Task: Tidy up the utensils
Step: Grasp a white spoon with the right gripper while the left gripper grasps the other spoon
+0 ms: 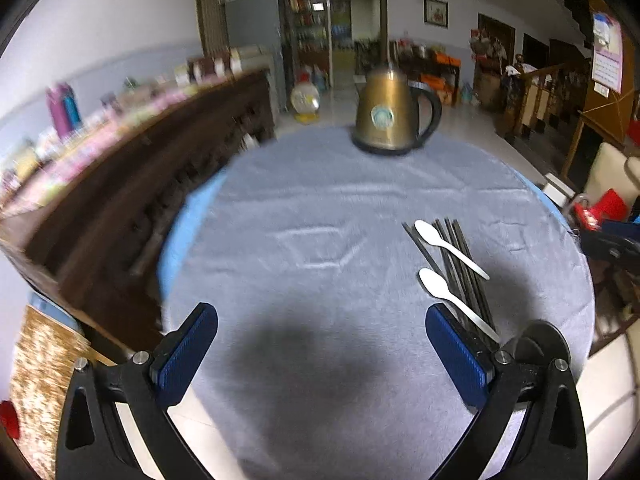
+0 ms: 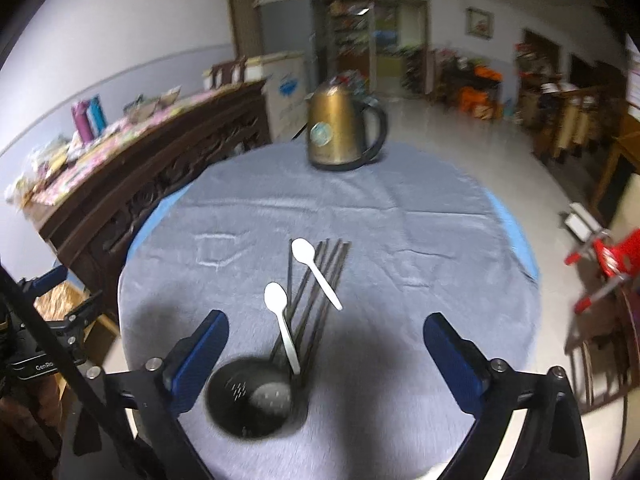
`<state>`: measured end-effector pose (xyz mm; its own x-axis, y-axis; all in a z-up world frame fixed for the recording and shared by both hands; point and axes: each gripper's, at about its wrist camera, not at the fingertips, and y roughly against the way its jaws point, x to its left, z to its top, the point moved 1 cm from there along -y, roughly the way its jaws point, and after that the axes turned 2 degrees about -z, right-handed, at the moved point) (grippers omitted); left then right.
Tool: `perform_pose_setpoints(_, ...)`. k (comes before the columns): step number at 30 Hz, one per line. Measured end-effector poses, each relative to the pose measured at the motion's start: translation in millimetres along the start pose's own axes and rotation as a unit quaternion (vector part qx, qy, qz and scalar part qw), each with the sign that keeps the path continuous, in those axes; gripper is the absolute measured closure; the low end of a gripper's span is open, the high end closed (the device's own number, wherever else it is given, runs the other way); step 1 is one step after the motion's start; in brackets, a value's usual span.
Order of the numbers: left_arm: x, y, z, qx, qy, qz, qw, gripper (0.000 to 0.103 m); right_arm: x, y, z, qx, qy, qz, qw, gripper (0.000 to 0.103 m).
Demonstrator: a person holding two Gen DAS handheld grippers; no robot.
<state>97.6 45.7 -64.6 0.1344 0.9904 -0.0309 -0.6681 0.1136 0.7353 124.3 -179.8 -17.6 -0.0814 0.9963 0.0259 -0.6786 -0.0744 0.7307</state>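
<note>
Two white plastic spoons point(image 1: 448, 248) point(image 1: 452, 298) lie on a bundle of dark chopsticks point(image 1: 460, 264) on the grey tablecloth, right of my left gripper point(image 1: 322, 320), which is open and empty. In the right wrist view the spoons point(image 2: 316, 270) point(image 2: 280, 320) and chopsticks point(image 2: 320, 280) lie ahead of my open, empty right gripper point(image 2: 326, 330). A black perforated utensil holder point(image 2: 256, 396) stands upright between the right gripper's fingers, nearer the left finger point(image 2: 200, 356). It also shows behind the left gripper's right finger point(image 1: 544, 344).
A brass kettle point(image 1: 390, 118) stands at the table's far edge point(image 2: 340, 132). A dark wooden sideboard point(image 1: 132, 204) with clutter runs along the left. A red chair point(image 2: 612, 256) and furniture stand to the right. The round table point(image 1: 320, 220) is covered by grey cloth.
</note>
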Motion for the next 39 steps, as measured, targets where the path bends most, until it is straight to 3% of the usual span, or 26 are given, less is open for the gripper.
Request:
perform_pose_setpoints(3,-1,-31,7,0.033,0.014,-0.045,0.9983,0.002,-6,-54,29,0.042,0.005,0.043,0.998,0.015)
perform_pose_setpoints(5,-6,-50,12,0.052,0.013,-0.067,0.9963,0.01,-7,-93,47,0.075,0.004,0.078,0.994,0.02)
perform_pose_setpoints(7,-11,-69,15,0.07,0.015,-0.089,0.9935,0.027,-5,-136,62,0.103,0.012,0.106,0.989,0.024)
perform_pose_setpoints(9,-17,-91,16,0.096,0.02,-0.107,0.9894,0.033,-2,-172,70,0.126,0.015,0.125,0.984,0.028)
perform_pose_setpoints(11,-22,-112,15,0.121,0.027,-0.128,0.9841,0.034,3,-206,74,0.148,0.013,0.143,0.979,0.035)
perform_pose_setpoints(17,-39,-148,17,0.155,0.038,-0.151,0.9755,0.034,21,-276,72,0.194,0.038,0.145,0.97,0.035)
perform_pose_setpoints(21,-53,-165,22,0.161,0.028,-0.163,0.9729,0.034,24,-296,69,0.204,0.048,0.14,0.968,0.035)
perform_pose_setpoints(23,-60,-172,23,0.161,0.021,-0.174,0.9714,0.034,26,-297,70,0.193,0.057,0.124,0.972,0.043)
perform_pose_setpoints(24,-63,-175,22,0.162,0.017,-0.173,0.9714,0.035,26,-298,70,0.189,0.06,0.121,0.973,0.052)
perform_pose_setpoints(25,-66,-178,21,0.163,0.013,-0.174,0.9711,0.044,25,-299,70,0.191,0.059,0.124,0.972,0.074)
perform_pose_setpoints(26,-70,-180,19,0.164,0.008,-0.18,0.9699,0.051,23,-301,69,0.198,0.057,0.126,0.971,0.084)
perform_pose_setpoints(27,-75,-183,17,0.168,0.0,-0.186,0.968,0.061,19,-304,67,0.202,0.051,0.123,0.97,0.086)
perform_pose_setpoints(29,-80,-182,16,0.149,-0.017,-0.175,0.973,0.074,14,-301,67,0.194,0.046,0.127,0.972,0.089)
perform_pose_setpoints(30,-81,-183,15,0.153,-0.023,-0.178,0.9718,0.093,11,-300,67,0.189,0.042,0.127,0.973,0.09)
perform_pose_setpoints(32,-78,-185,15,0.151,-0.015,-0.183,0.9714,0.094,5,-295,67,0.178,0.033,0.123,0.976,0.095)
perform_pose_setpoints(39,-65,-168,28,0.113,-0.019,-0.166,0.9794,0.101,-36,-261,66,0.129,-0.033,0.135,0.982,0.095)
